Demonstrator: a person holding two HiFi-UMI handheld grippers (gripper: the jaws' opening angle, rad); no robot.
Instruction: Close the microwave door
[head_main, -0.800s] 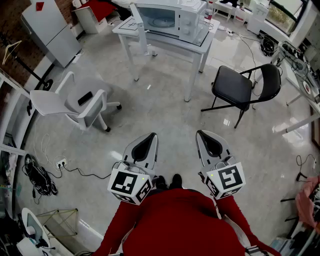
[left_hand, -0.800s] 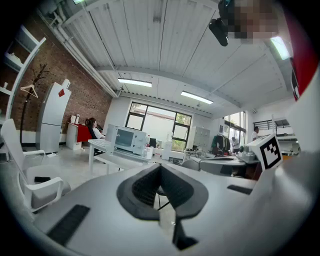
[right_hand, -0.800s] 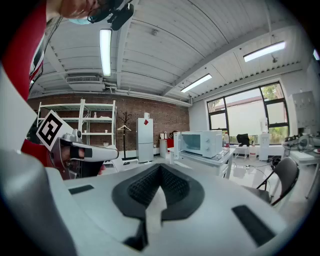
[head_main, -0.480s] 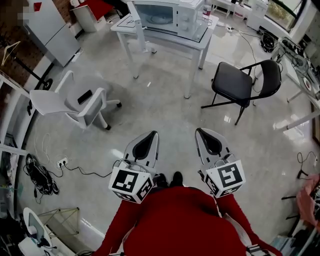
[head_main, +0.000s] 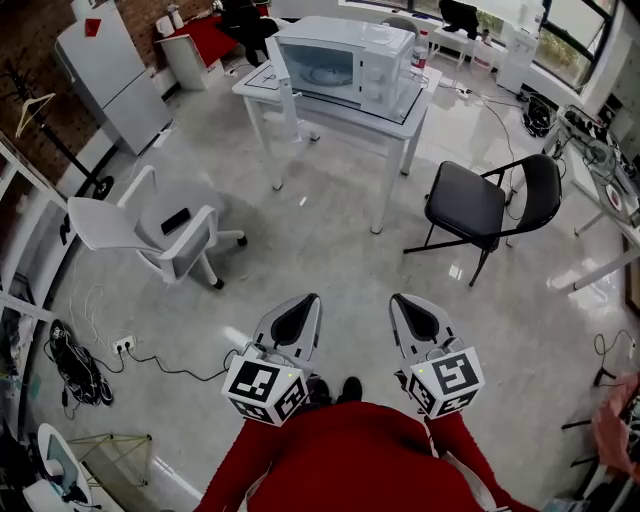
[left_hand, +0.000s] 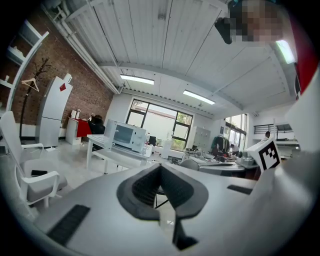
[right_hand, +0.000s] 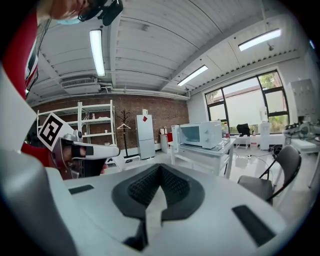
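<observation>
The white microwave (head_main: 345, 62) stands on a white table (head_main: 410, 105) at the far end of the room, well away from both grippers. Its door (head_main: 281, 68) hangs open at its left side. My left gripper (head_main: 301, 306) and right gripper (head_main: 404, 303) are held side by side low over the floor, close to my body, both shut with nothing in them. In the left gripper view the microwave (left_hand: 127, 136) shows small beyond the shut left gripper (left_hand: 161, 170). In the right gripper view the microwave (right_hand: 200, 134) sits past the shut right gripper (right_hand: 160, 170).
A white swivel chair (head_main: 150, 220) stands on the floor to the left, and a black folding chair (head_main: 480, 190) to the right of the table. A white fridge (head_main: 110, 70) is against the brick wall. Cables (head_main: 75, 360) lie at the lower left.
The head view has tilted up, so the whole microwave and table now show lower in the frame. Both grippers sit slightly lower in the frame, still shut.
</observation>
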